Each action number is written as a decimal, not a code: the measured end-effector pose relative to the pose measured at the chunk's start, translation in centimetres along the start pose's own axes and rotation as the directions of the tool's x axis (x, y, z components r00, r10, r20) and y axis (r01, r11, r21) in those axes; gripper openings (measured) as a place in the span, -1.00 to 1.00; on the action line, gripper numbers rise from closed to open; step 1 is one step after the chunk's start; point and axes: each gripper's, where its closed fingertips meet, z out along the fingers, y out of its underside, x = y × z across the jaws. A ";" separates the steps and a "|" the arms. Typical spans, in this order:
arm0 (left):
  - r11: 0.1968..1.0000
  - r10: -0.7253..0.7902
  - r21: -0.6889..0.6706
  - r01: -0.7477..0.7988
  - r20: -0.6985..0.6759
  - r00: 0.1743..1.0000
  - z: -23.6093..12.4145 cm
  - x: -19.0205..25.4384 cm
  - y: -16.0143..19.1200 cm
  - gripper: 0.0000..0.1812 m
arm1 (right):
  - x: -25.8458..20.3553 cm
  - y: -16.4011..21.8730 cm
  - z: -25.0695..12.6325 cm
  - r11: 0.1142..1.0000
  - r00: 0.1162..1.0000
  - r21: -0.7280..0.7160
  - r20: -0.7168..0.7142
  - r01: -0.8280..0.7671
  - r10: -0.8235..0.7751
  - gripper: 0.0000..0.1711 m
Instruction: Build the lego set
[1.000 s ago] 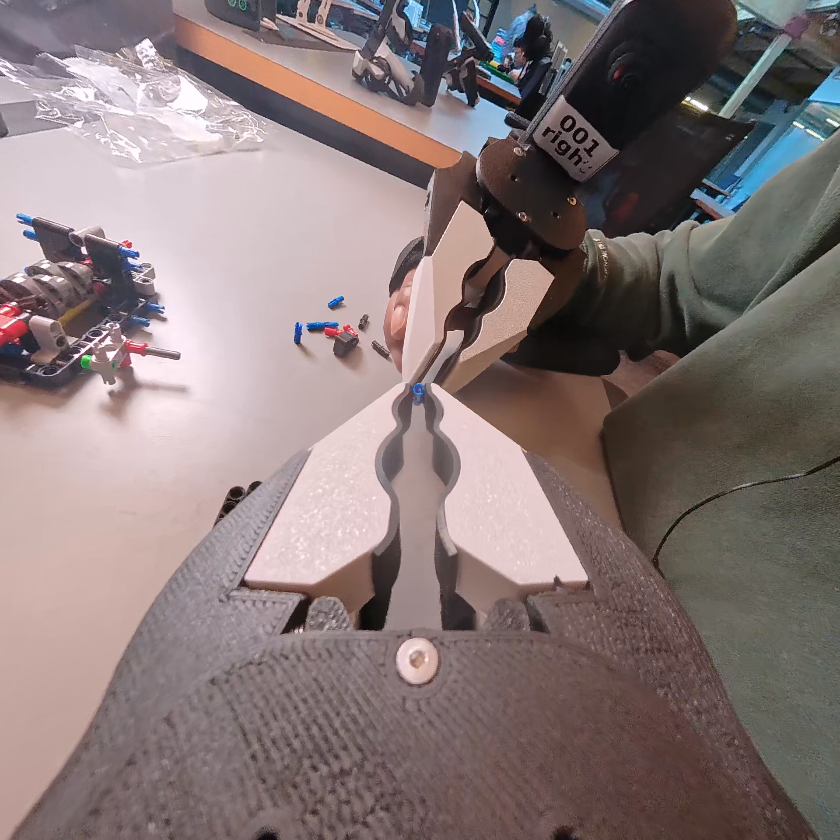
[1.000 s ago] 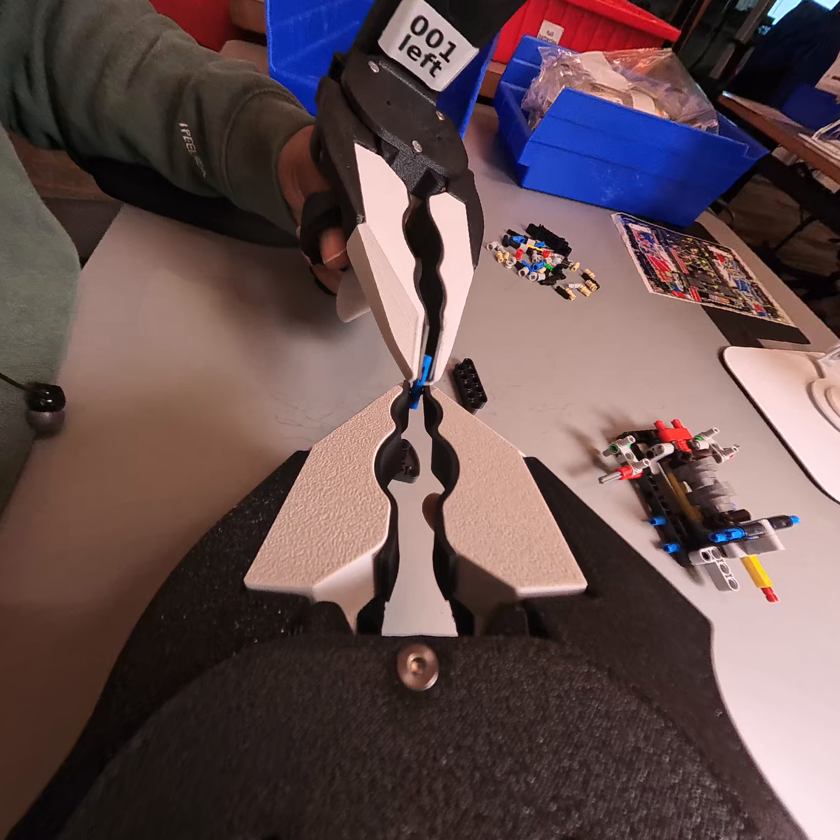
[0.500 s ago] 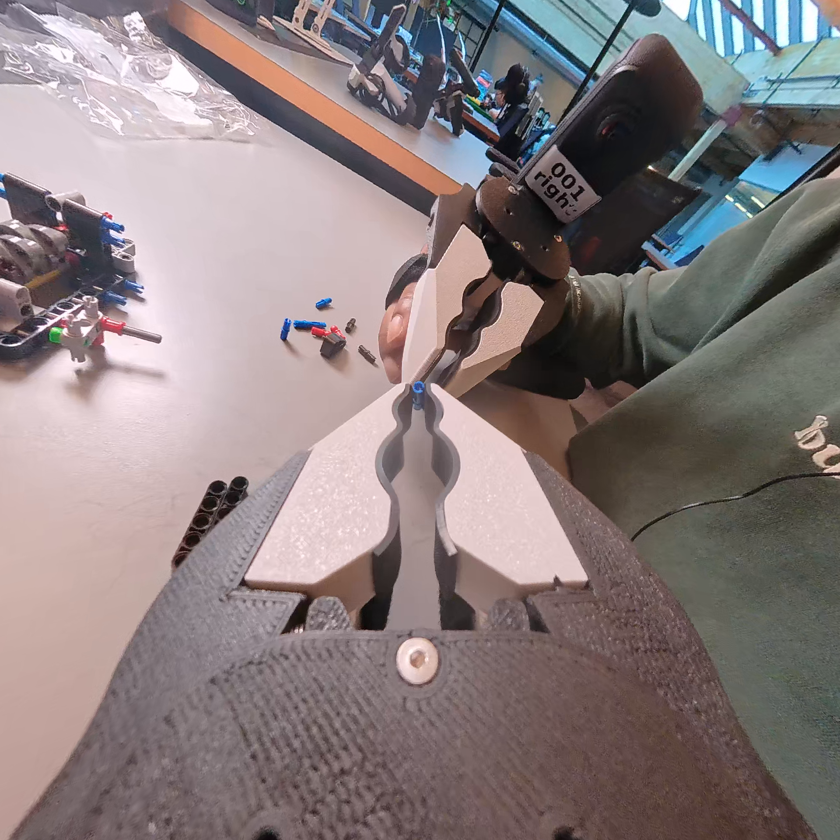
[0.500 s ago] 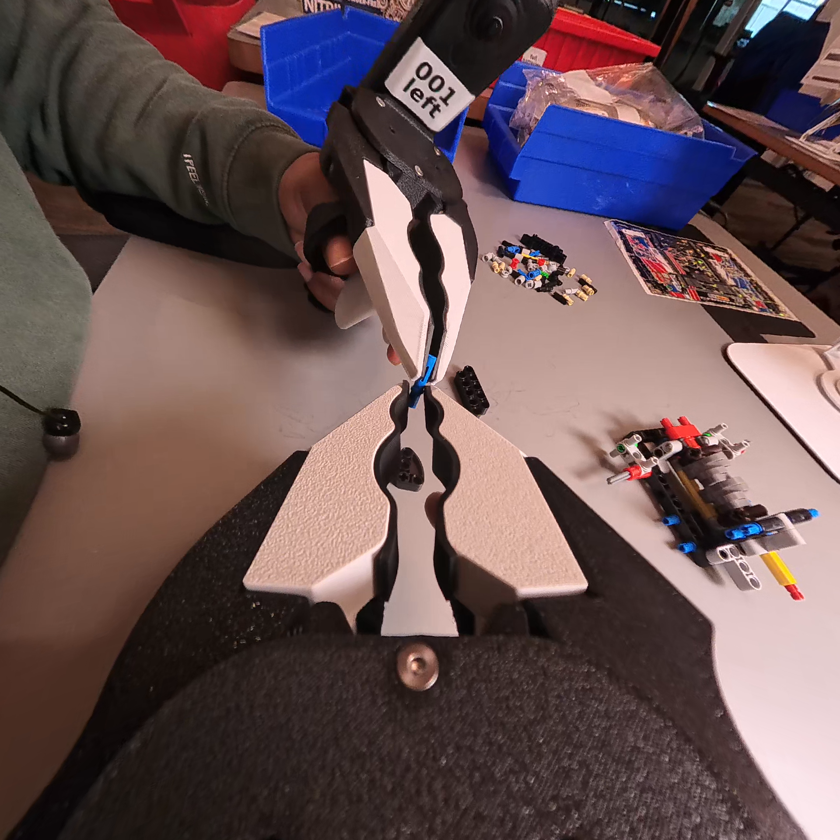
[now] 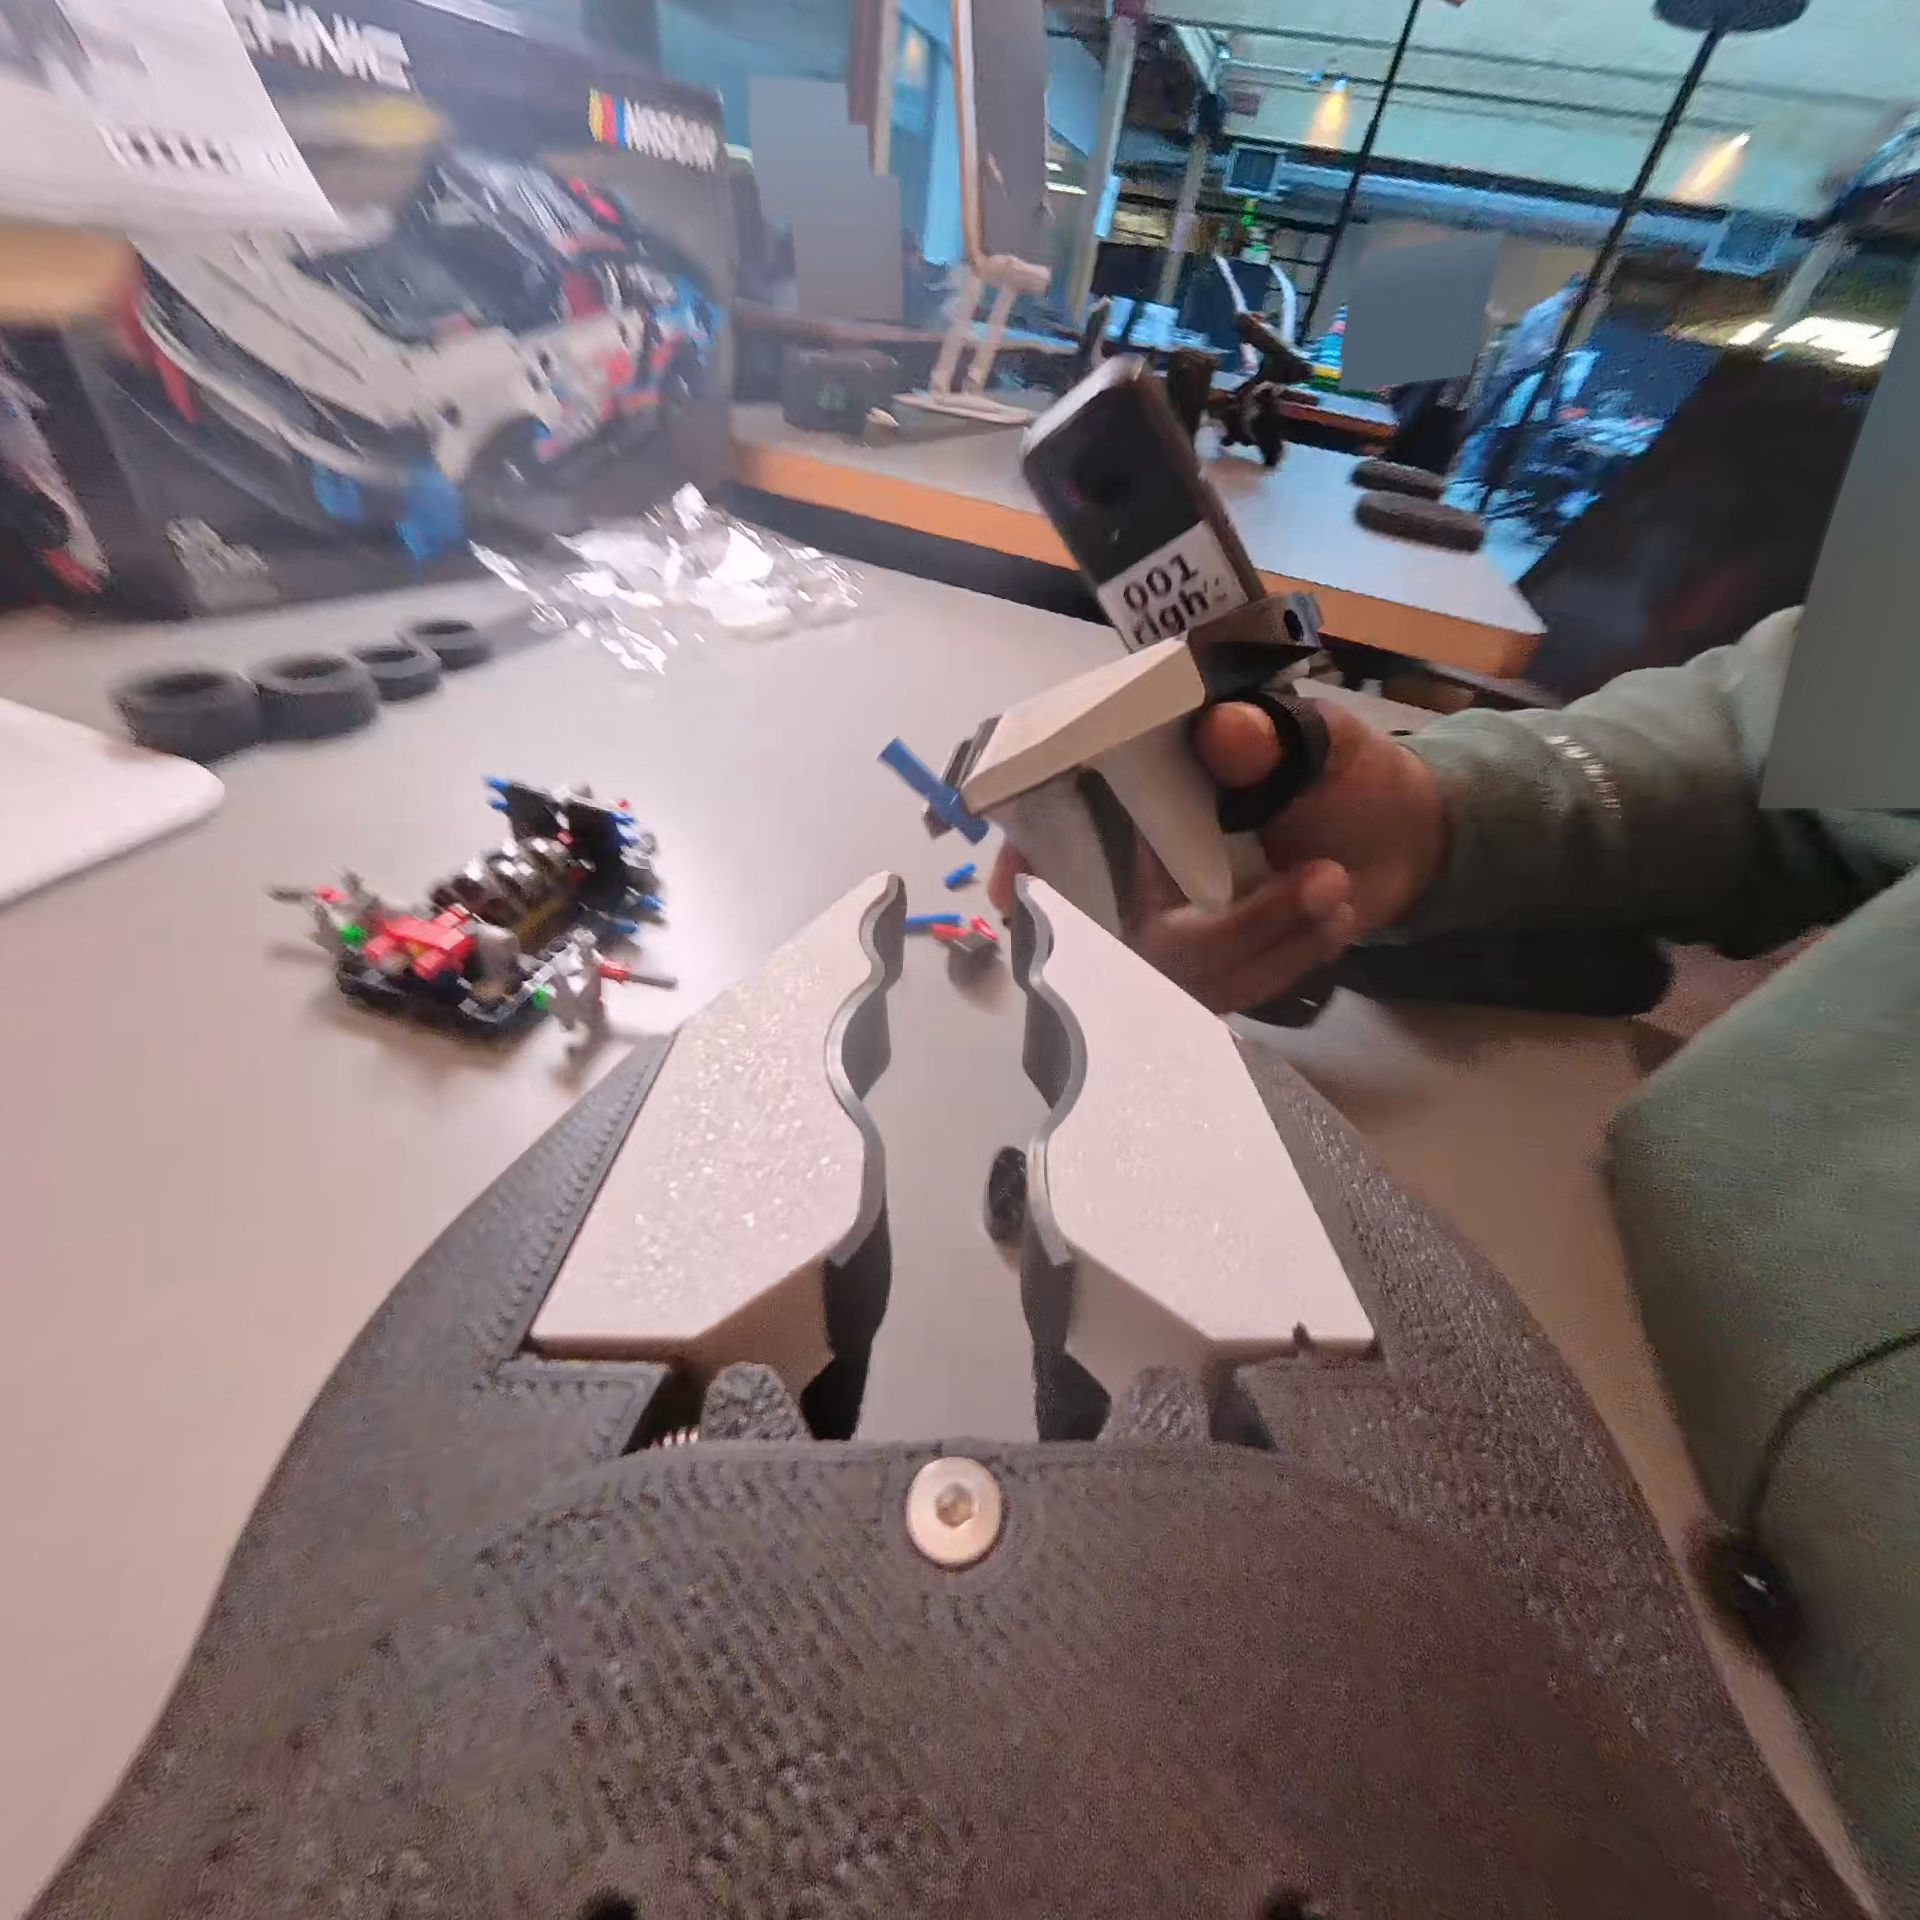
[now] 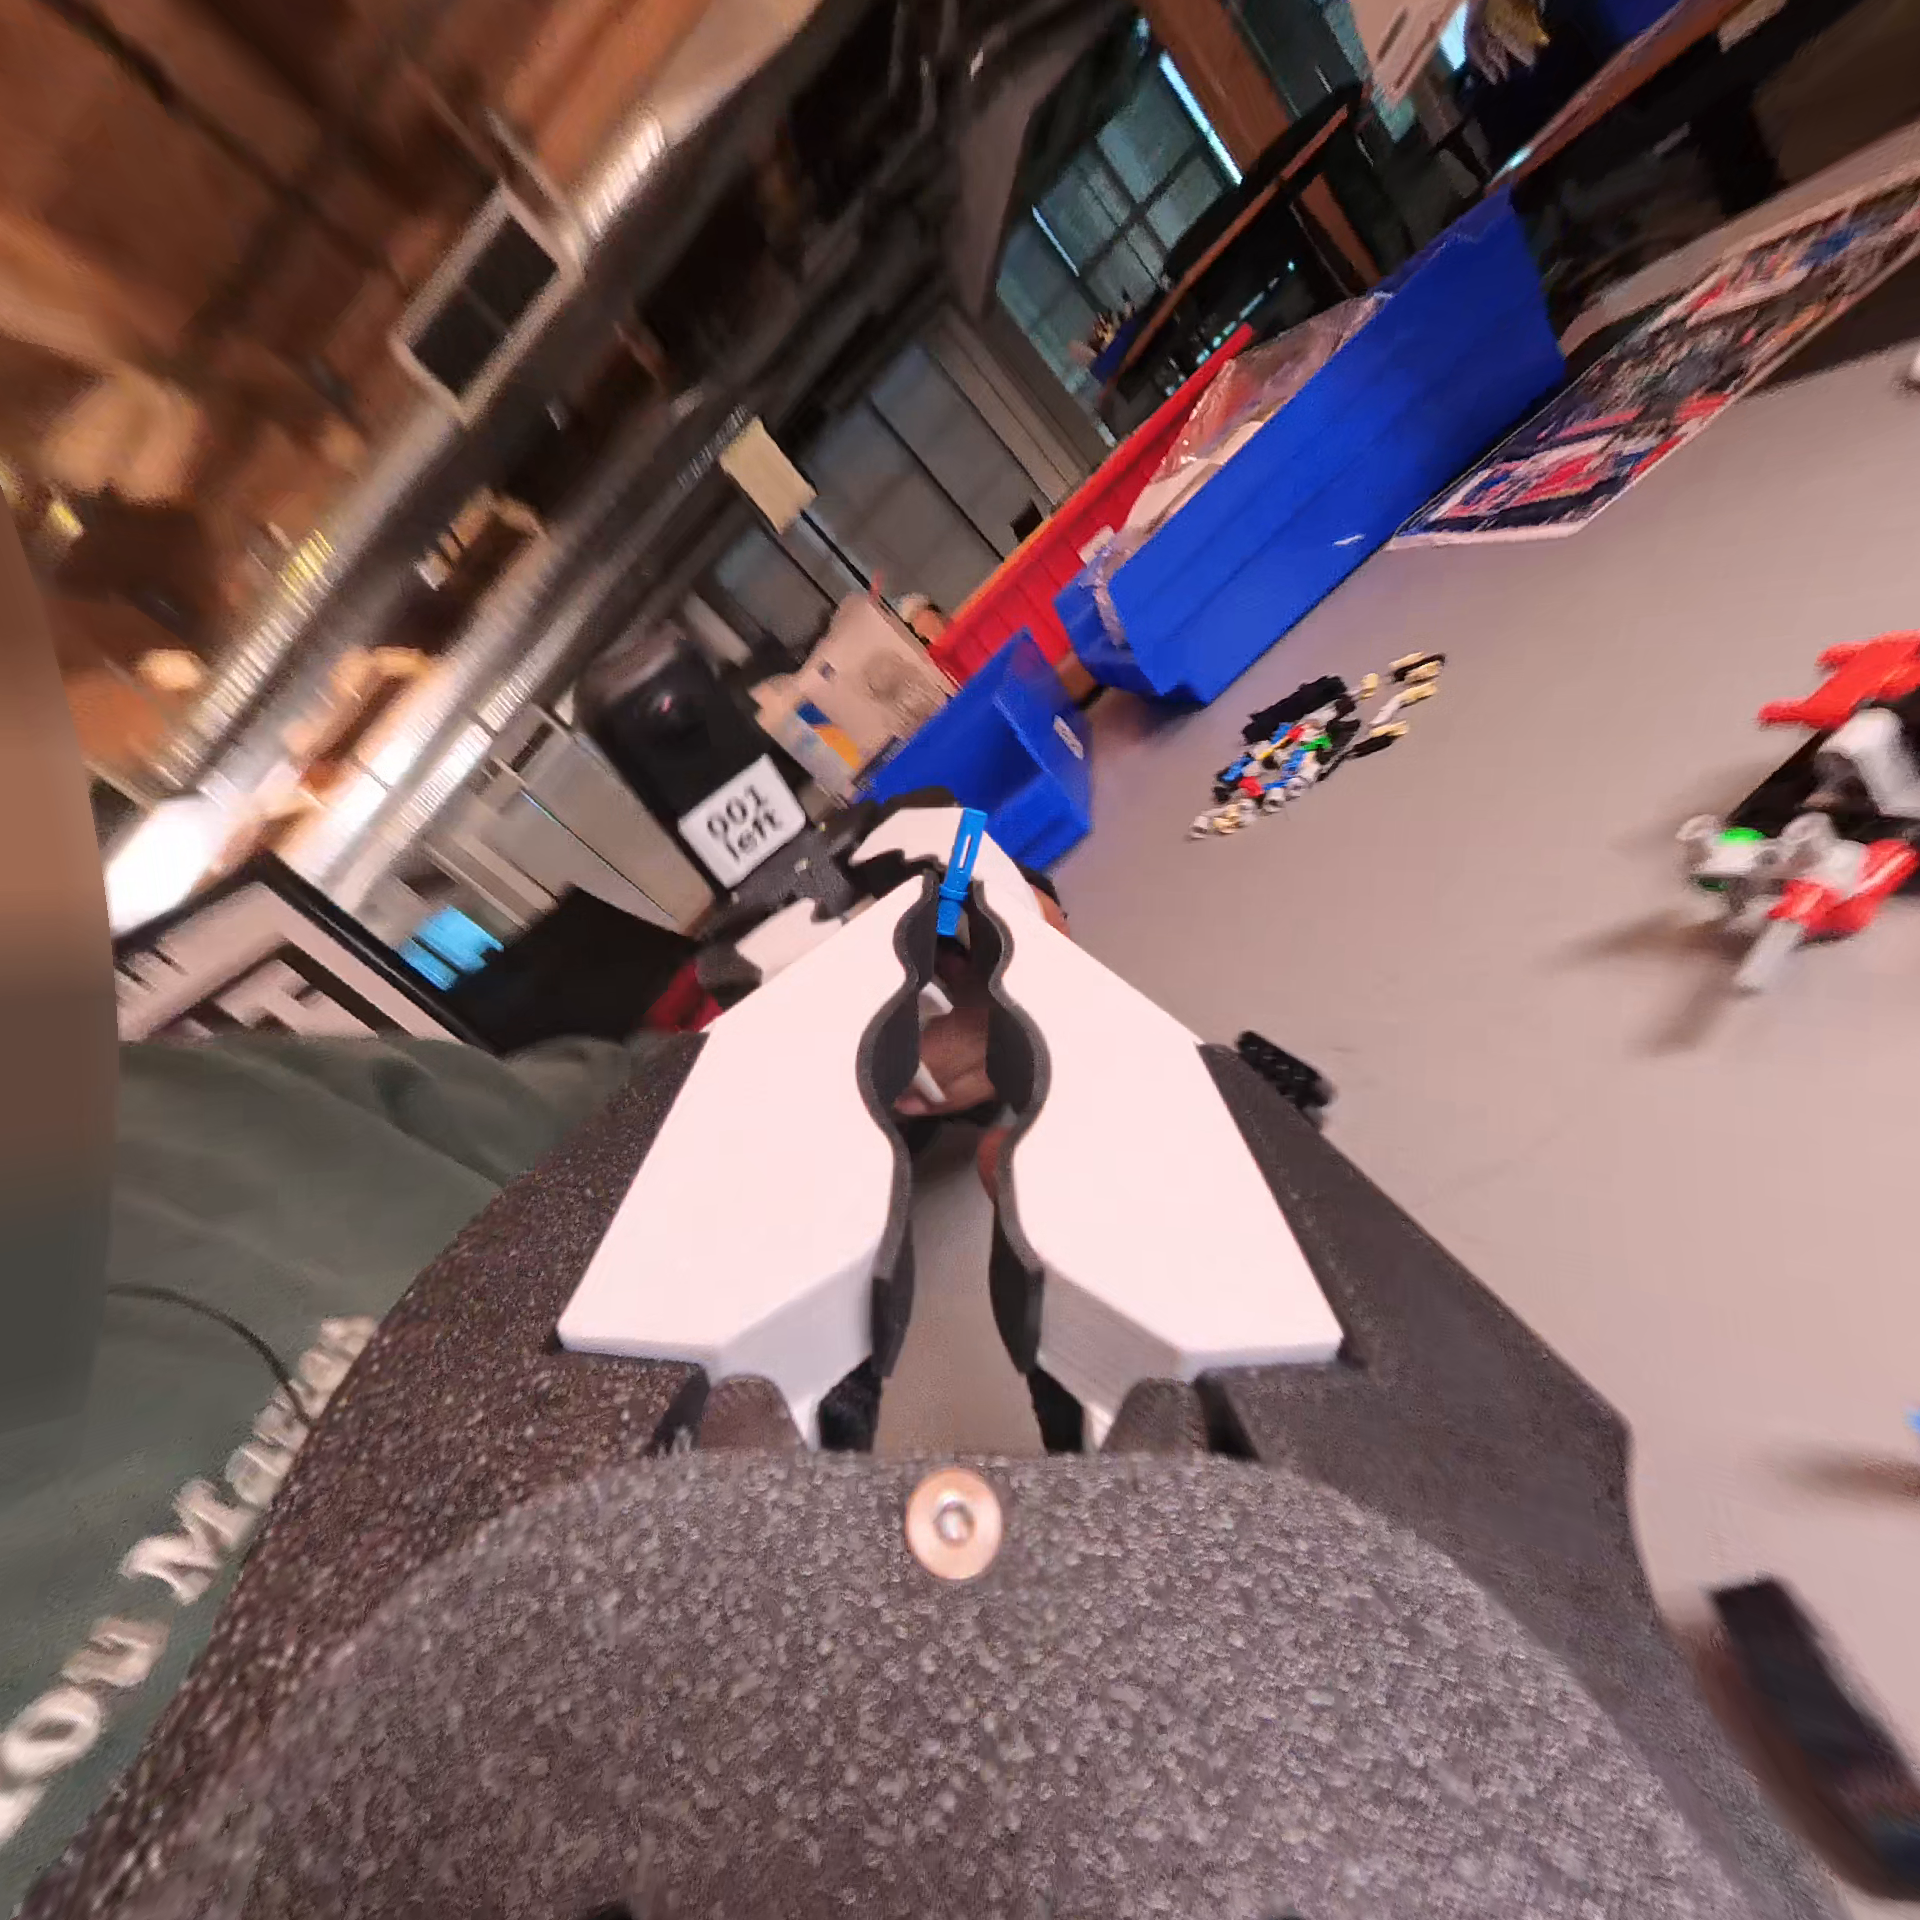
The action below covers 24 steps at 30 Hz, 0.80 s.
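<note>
Above the grey table [image 5: 312, 1195], the right gripper [image 6: 948, 902] pinches a small blue pin [image 6: 958, 871] at its fingertips, lifted clear of the surface. The left gripper [image 5: 951, 904] hangs spread and empty, with the half-built lego chassis [image 5: 488, 925] resting off to its left.

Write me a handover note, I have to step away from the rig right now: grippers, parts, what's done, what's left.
Left gripper: open, empty, above the grey table.
Right gripper: shut on the small blue plastic pin, held in the air.
Partly built black, red and grey lego chassis lies on the table, untouched by either gripper. Loose blue and red pins lie just beyond the left fingertips; a mixed pile of small parts lies near the blue bins.
Done: pin is in the right gripper.
Left: fit it into the chassis, probably; continue the build.
</note>
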 end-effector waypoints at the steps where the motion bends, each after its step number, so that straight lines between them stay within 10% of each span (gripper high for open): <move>1: 0.999 0.045 0.015 -0.046 0.029 0.999 0.0 0.0 -0.4 -0.81 | -0.1 0.0 0.2 0.998 0.998 0.021 0.013 -0.058 0.057 -0.97; 12: 0.953 0.301 -0.034 -0.300 0.184 0.936 -0.5 -0.5 -0.7 -0.91 | 0.1 0.5 0.9 0.985 0.988 0.073 0.027 -0.156 0.154 -0.97; 24: 0.969 0.247 -0.025 -0.246 0.139 0.959 -1.0 -0.7 -0.6 -0.99 | 0.3 0.7 0.6 0.999 0.999 0.007 -0.038 0.036 -0.035 -0.96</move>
